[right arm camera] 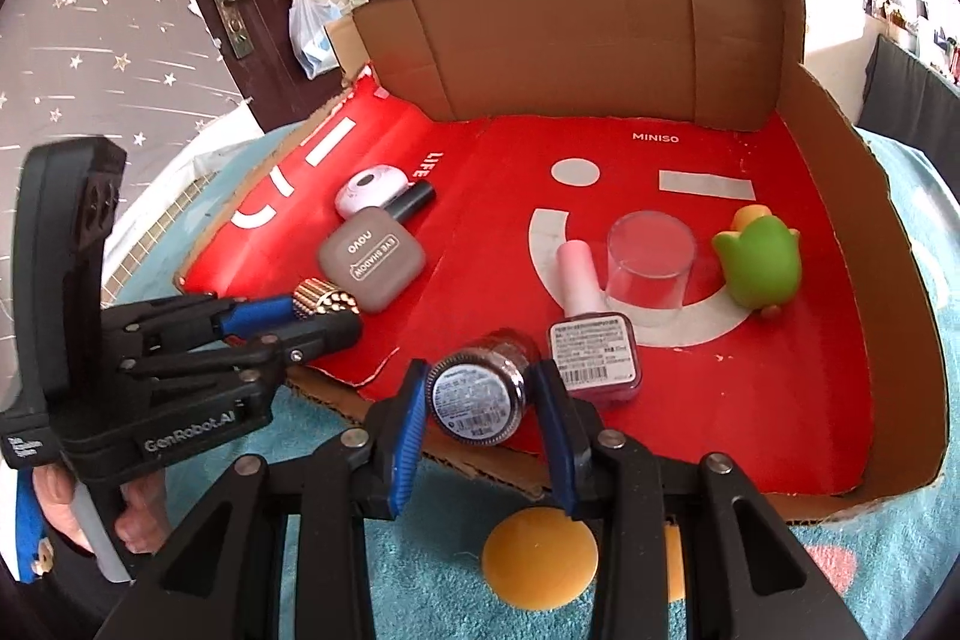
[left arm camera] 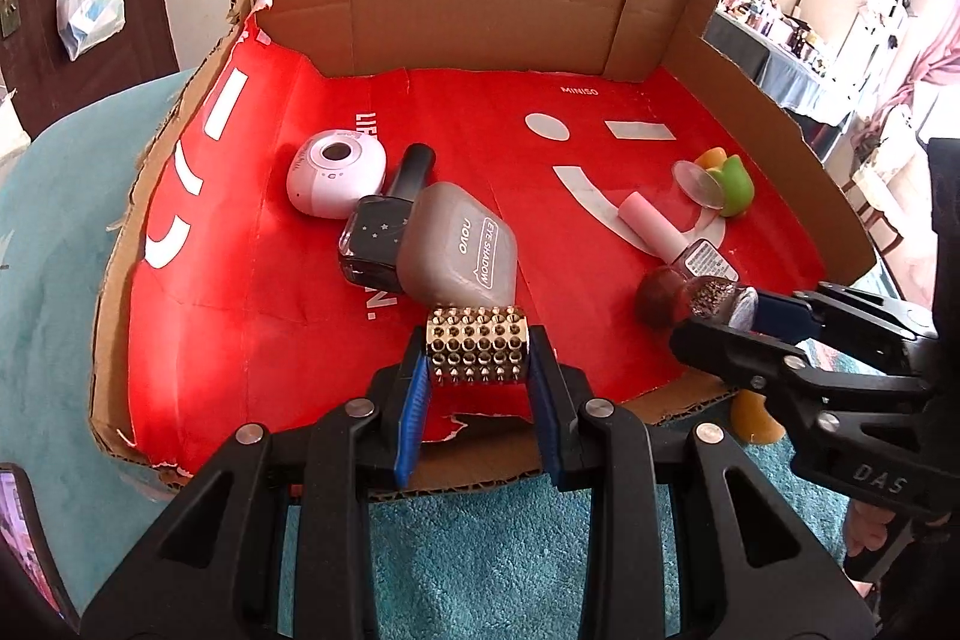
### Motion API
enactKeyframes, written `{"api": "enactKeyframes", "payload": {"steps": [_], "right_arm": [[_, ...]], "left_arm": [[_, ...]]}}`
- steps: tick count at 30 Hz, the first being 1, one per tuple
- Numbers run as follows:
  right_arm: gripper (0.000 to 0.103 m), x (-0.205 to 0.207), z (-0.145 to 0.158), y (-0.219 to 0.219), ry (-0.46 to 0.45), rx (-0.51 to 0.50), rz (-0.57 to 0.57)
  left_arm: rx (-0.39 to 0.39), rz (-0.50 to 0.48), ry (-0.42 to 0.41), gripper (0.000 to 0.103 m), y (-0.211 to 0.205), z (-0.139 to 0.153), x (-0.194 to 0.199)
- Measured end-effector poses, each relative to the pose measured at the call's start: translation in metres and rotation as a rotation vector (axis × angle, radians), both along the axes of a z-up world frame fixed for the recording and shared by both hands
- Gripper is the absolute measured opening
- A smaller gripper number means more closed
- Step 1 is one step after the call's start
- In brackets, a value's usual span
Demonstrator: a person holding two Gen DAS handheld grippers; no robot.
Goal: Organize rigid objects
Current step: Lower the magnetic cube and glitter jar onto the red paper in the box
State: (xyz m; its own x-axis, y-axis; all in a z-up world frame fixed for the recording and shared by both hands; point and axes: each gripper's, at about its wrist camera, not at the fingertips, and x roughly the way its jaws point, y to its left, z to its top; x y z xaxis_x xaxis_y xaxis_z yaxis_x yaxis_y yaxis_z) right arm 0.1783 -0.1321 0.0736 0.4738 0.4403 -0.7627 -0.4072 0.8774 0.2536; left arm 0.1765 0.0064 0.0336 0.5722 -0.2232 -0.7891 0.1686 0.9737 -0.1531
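Both pairs of jaws closed on loads at the near edge of the cardboard tray (left arm camera: 456, 4). Left gripper (left arm camera: 477, 376) clamped across the ends of a gold studded cylinder (left arm camera: 477, 349), long axis lying crosswise between the blue pads, held just above the red liner and right beside the grey eye shadow case (left arm camera: 459, 244). Right gripper (right arm camera: 480, 394) pinched on a round glitter bottle (right arm camera: 480, 388), labelled base turned toward the camera, long axis running forward along the fingers, body close alongside the pink nail polish bottle (right arm camera: 591, 340); touching or merely beside, not possible to tell. Nearest open red floor lying between the two clusters, ahead of both grippers; left hand nearer the eye shadow group, right hand nearer the pink bottle, clear cup (right arm camera: 651, 268) and green toy (right arm camera: 759, 259). Likely set-down for each therefore straight ahead and slightly down, with little room at either side. Dark nail polish bottle (left arm camera: 384, 244) partly covered by the eye shadow case, white round gadget (left arm camera: 336, 172) behind it. Cap end of the glitter bottle hard to make out, underside of the cylinder hidden by the jaws, orange disc (right arm camera: 540, 559) below the tray edge partly cut off.
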Motion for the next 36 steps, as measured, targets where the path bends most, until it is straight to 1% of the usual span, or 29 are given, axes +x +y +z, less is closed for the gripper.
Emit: {"api": "enactKeyframes", "payload": {"steps": [6, 19, 36], "right_arm": [[0.037, 0.01, -0.007, 0.004, 0.018, -0.005, -0.023], [0.036, 0.018, -0.007, 0.001, -0.023, -0.055, -0.096], [0.035, 0.024, -0.009, 0.002, -0.042, -0.074, -0.121]], "left_arm": [[0.0, 0.0, -0.002, 0.029, 0.001, 0.001, 0.001], [0.025, 0.034, -0.013, 0.029, 0.002, -0.002, 0.014], [0.023, 0.049, -0.005, 0.031, 0.002, -0.006, 0.027]]}}
